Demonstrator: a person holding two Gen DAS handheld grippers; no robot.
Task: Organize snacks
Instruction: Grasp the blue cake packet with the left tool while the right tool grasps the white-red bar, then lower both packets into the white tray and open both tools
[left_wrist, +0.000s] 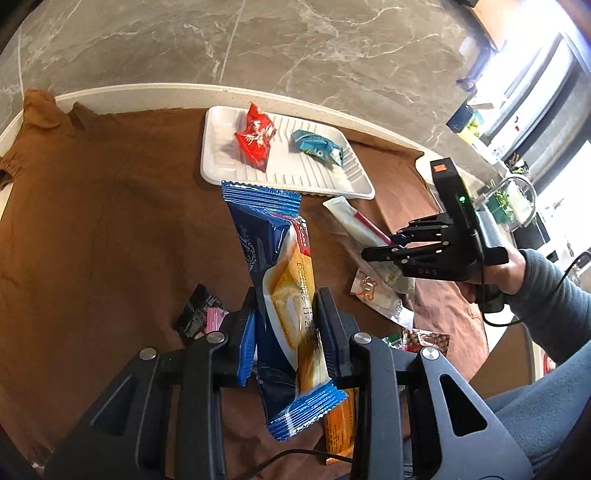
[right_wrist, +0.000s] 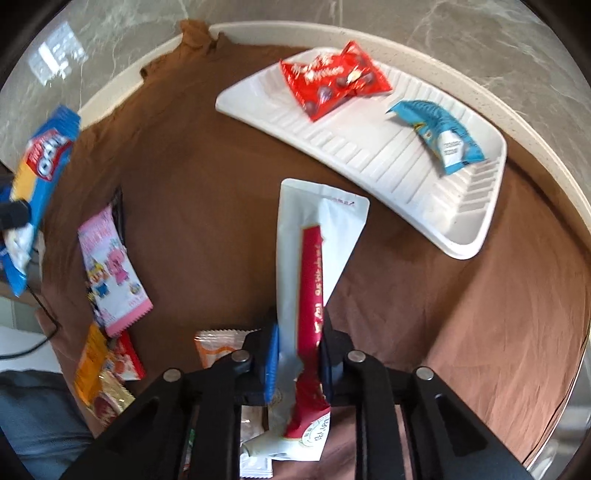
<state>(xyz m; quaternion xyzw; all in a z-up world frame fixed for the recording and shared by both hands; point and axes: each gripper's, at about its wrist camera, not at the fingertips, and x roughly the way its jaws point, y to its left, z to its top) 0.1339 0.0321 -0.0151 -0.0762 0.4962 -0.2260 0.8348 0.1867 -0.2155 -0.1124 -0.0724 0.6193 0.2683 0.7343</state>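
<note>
My left gripper (left_wrist: 288, 299) is shut on a long blue cake packet (left_wrist: 273, 258), which stands up from the jaws above the brown cloth (left_wrist: 110, 221). Beyond it a white ribbed tray (left_wrist: 288, 177) holds red chocolate packets (left_wrist: 255, 136) and a light-blue packet (left_wrist: 317, 146). My right gripper (right_wrist: 300, 325) is shut on a white pouch with a red stripe (right_wrist: 314, 251), its far end pointing at the tray (right_wrist: 369, 155). The left wrist view shows that gripper (left_wrist: 384, 245) to the right, with the pouch (left_wrist: 343, 212) reaching toward the tray's near corner.
Loose snacks lie on the cloth: a pink packet (right_wrist: 110, 266), orange and red packets (right_wrist: 92, 365), an orange-white sachet (right_wrist: 214, 347) and a dark packet (left_wrist: 195, 310). The round table's cream rim (right_wrist: 535, 122) curves behind the tray. A person's hand (left_wrist: 498, 273) holds the right gripper.
</note>
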